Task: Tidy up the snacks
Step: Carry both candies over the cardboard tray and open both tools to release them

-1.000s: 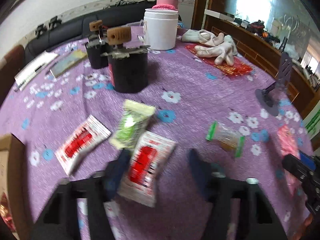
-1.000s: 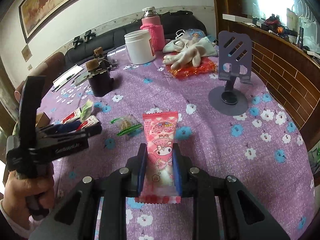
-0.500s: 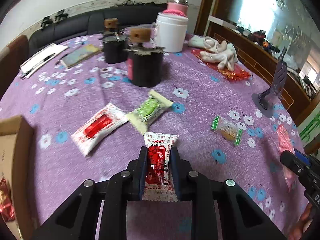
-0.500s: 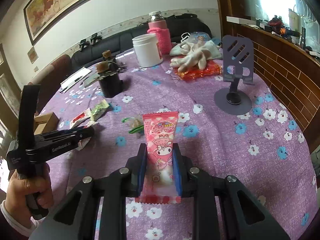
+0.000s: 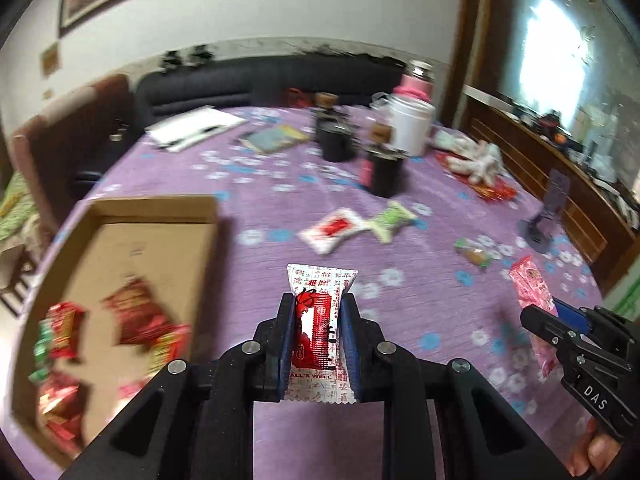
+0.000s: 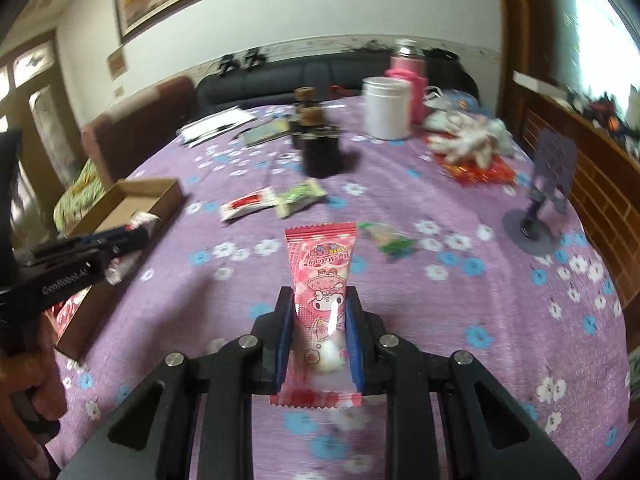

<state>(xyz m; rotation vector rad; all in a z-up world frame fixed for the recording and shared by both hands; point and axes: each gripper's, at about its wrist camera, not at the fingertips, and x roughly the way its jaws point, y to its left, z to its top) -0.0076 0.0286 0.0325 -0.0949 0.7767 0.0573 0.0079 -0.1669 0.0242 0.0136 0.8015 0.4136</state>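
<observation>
Motion blur obscures the wrappers inside the cardboard box (image 5: 120, 240), which is cut off at the lower left of the left view. The left hand-held gripper (image 5: 318, 336) is clamped on a red-and-white packet (image 5: 320, 320), raised off the surface (image 5: 260, 184) since a second ago. Open purple cloth lies between box and packet. The right hand-held gripper (image 6: 319, 332) is closed on a pink packet (image 6: 322, 276), as before.

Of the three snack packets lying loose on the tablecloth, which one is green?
The green packet, the middle of the three. It touches the red-and-white packet on its left; the clear candy with green ends lies apart on its right.
</observation>
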